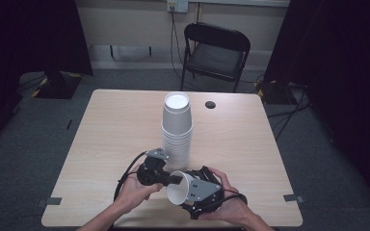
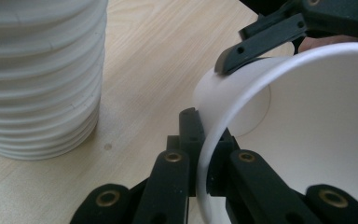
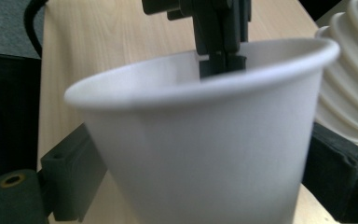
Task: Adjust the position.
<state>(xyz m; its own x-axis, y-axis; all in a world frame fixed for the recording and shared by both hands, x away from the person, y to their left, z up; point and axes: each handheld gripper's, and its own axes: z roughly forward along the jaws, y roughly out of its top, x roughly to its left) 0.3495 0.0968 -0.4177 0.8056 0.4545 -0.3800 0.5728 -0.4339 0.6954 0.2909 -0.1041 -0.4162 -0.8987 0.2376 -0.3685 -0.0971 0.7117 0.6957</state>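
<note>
Here both tongs (image 1: 176,179) seemingly pinch one paper cup (image 1: 179,188).

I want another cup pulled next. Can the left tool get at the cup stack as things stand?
Probably not yet: the left tool is shut on the loose cup's rim. The stack stands close beside it, nothing between.

The loose cup (image 1: 179,188) lies on its side just in front of the cup stack (image 1: 177,127), between the left gripper (image 1: 173,179) and right gripper (image 1: 197,190); a chair (image 1: 217,53) stands behind the stack.
</note>
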